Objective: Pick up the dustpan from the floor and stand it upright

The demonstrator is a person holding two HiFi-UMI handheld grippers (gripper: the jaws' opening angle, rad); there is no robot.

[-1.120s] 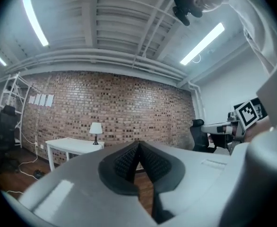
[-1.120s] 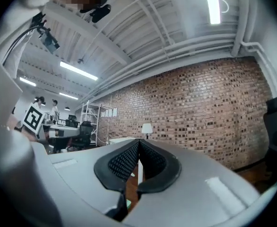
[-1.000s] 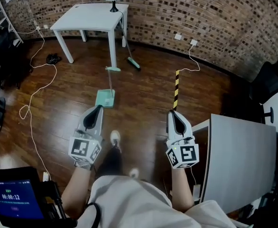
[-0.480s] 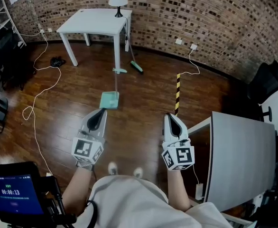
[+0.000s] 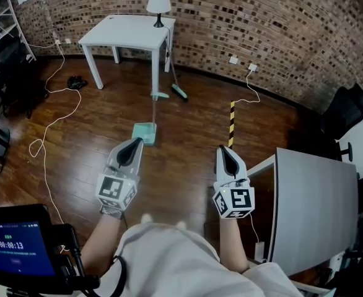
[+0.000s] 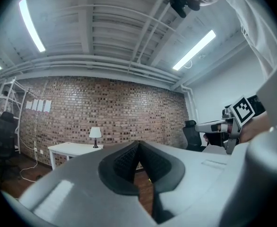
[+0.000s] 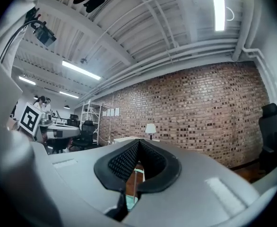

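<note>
The teal dustpan (image 5: pixel 145 132) rests on the wooden floor ahead of me, its long thin handle (image 5: pixel 153 110) running away toward the white table. My left gripper (image 5: pixel 132 148) hangs just short of the pan, a little to its left, jaws shut and empty. My right gripper (image 5: pixel 227 155) is level with it, well to the right of the pan, also shut on nothing. In the left gripper view the left gripper (image 6: pixel 139 143) shows its pads meeting. In the right gripper view the right gripper (image 7: pixel 138 141) is closed, and the dustpan (image 7: pixel 131 201) shows below the pads.
A white table (image 5: pixel 129 30) with a lamp (image 5: pixel 159 2) stands by the brick wall; a broom (image 5: pixel 179 91) leans at its leg. Yellow-black tape (image 5: pixel 231 122) marks the floor. A grey desk (image 5: pixel 314 203) is close on my right, a white cable (image 5: pixel 51 135) trails on the left.
I have stepped toward the dustpan: my feet, seen earlier, are now hidden under my body, and both grippers have moved forward together. Their jaws stayed shut.
</note>
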